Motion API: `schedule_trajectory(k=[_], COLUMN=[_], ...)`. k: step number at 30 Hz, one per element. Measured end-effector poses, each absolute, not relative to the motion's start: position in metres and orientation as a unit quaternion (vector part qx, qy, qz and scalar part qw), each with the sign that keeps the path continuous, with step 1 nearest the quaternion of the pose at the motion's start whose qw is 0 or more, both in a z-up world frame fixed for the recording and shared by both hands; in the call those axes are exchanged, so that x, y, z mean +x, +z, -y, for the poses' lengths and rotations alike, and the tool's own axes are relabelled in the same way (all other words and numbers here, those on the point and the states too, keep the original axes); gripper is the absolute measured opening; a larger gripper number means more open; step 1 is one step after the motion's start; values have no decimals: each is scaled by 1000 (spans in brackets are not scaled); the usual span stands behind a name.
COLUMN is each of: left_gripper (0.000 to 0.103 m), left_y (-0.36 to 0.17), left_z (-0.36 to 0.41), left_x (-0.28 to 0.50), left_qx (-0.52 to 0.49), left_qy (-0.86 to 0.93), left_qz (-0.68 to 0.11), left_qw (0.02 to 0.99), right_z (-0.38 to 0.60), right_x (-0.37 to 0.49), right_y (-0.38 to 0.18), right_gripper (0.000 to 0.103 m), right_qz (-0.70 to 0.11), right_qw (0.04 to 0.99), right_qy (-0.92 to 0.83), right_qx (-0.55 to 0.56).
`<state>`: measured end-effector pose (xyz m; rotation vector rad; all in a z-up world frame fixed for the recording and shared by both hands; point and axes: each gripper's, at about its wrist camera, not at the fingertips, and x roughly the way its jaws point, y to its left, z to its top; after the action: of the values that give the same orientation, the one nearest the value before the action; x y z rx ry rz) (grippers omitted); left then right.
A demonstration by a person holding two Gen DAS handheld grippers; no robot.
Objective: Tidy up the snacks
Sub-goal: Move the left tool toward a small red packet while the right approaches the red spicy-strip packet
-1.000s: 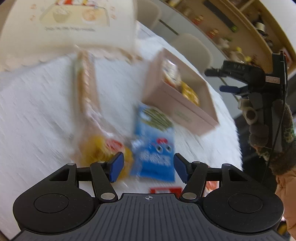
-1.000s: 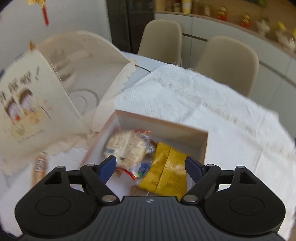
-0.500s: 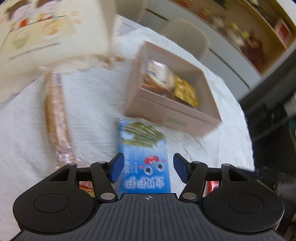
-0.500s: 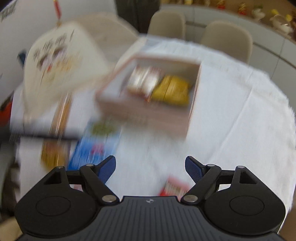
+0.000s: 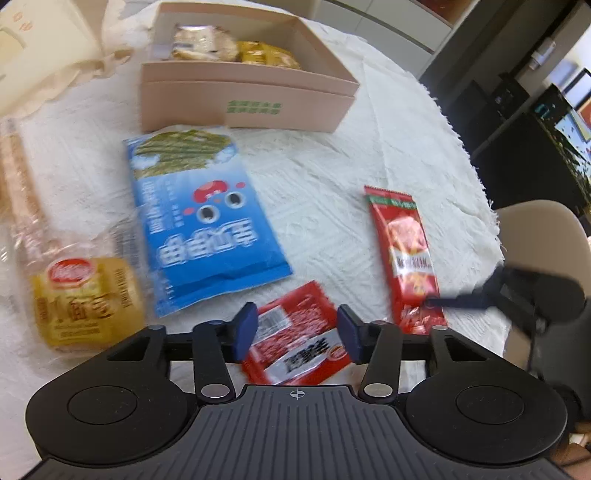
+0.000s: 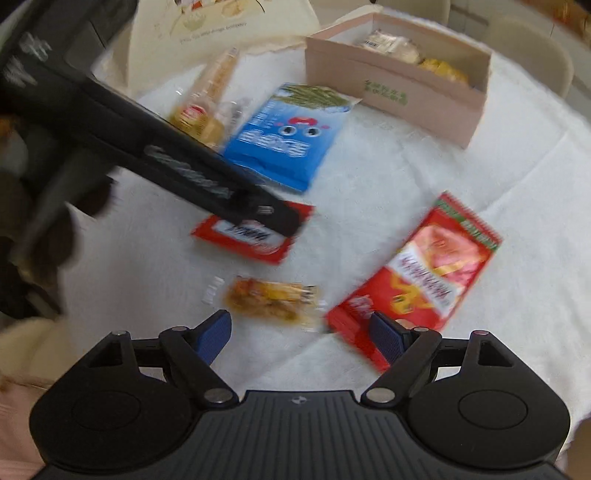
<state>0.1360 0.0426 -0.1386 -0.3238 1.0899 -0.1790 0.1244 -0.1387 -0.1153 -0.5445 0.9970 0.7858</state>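
A pink cardboard box (image 5: 243,99) with snack packets inside stands at the far side of the white cloth; it also shows in the right wrist view (image 6: 399,92). My left gripper (image 5: 297,330) is open, its jaws on either side of a small red packet (image 5: 295,350) lying flat. A blue seaweed bag (image 5: 199,221) lies ahead, a long red packet (image 5: 406,254) to the right. My right gripper (image 6: 301,334) is open just above a small clear orange snack packet (image 6: 269,301), with the long red packet (image 6: 417,277) beside its right finger.
A yellow-ended long biscuit pack (image 5: 81,299) lies at the left. A cream paper bag (image 6: 221,26) lies behind the snacks. The left gripper's black body (image 6: 166,155) crosses the right wrist view. A beige chair (image 5: 543,236) stands past the table's right edge.
Both grippers have pulled back from the box toward the near side of the table and dropped low over the loose packets. Both stay open.
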Motion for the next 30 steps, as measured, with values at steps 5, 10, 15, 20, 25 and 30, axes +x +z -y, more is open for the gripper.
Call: schedule_trajectory(k=[5,10,15,20,25,30], left_gripper=[46,46,48,48,49,48], left_y=[-135,-131,-140,-133,-134,-127], left_z=[-66,-51,-36,-23,-8,-14], left_x=[125,135,150,133,102,90], left_qx=[-152,-89,-45,-11,12,-24], left_qy=[-71,-107,-150,-164,-165,-150], left_qz=[-514,-504,-522,-539,-552,-544], left_qw=[841,852,839,826,817,825], right_z=[156,183,189,196,189,164], right_x=[149,162,160,150,144,142], right_y=[-112,-104,-110,-107,-101,-108], right_gripper=[83,83,83,83,83,83], right_qz=[-436,-466,-480,-477,-474,-474], right_qw=[816,820,815,812,815,811], right_qy=[267,272,276,296,307,320], right_qx=[-268,-191,-169,-159,-127,-121])
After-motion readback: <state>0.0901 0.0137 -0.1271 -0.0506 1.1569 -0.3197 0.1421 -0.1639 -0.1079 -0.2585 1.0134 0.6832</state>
